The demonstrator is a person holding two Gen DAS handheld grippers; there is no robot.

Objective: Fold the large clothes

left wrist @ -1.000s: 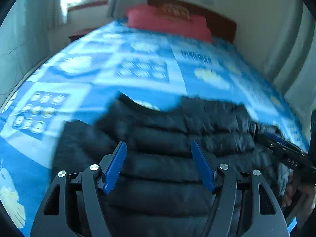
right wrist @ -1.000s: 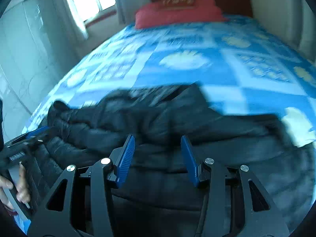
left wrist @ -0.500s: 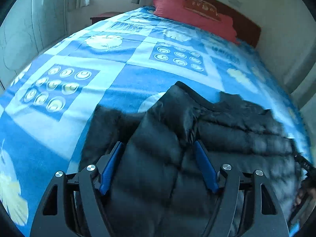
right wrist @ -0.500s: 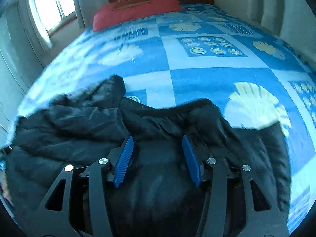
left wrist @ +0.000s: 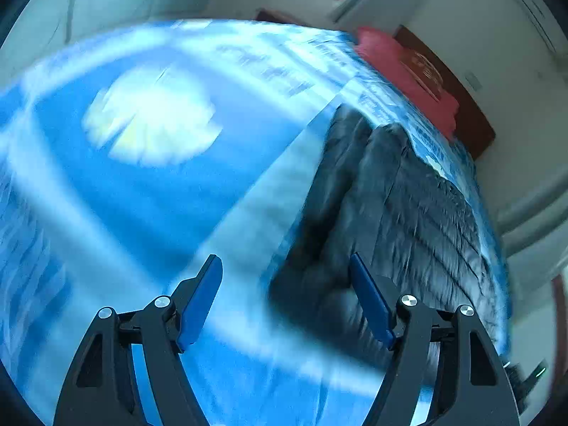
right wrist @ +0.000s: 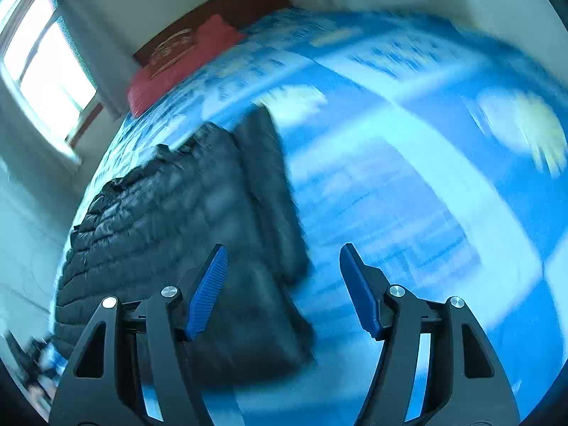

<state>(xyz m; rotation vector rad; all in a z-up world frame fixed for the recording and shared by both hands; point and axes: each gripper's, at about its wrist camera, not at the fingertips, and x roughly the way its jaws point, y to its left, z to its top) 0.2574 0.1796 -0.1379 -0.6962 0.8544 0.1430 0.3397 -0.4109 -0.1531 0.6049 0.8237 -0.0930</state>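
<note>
The left hand-held gripper (left wrist: pixel 285 277) stood wide, its blue pads (left wrist: pixel 198 303) apart with nothing between them but blurred bedspread; its jaws had just been opening a little further. In the left wrist view the blue-and-white patterned bedspread (left wrist: pixel 149 191) filled the left and centre of the picture, a pale shell-like motif (left wrist: pixel 149 120) near the upper left. To the right of the pads lay the black quilted jacket (left wrist: pixel 401 213) — folded into a long, narrow shape on the bed, its near end just beyond the right pad and touching neither pad. Farther right, at the head of the bed, lay a red pillow (left wrist: pixel 408 71) against a dark wooden headboard (left wrist: pixel 461 106).

In the right wrist view a bright window (right wrist: pixel 46 64) sat at the far left, with the red pillow (right wrist: pixel 184 64) and headboard (right wrist: pixel 220 10) beside it. The jacket (right wrist: pixel 184 220) lay left of centre, its stitched ribs visible, its near edge behind the left pad. The right hand-held gripper (right wrist: pixel 282 280) was likewise wide and empty — its jaws had just been opening, with only bedspread (right wrist: pixel 408 195) seen between the pads. Both views were tilted and smeared by motion.
</note>
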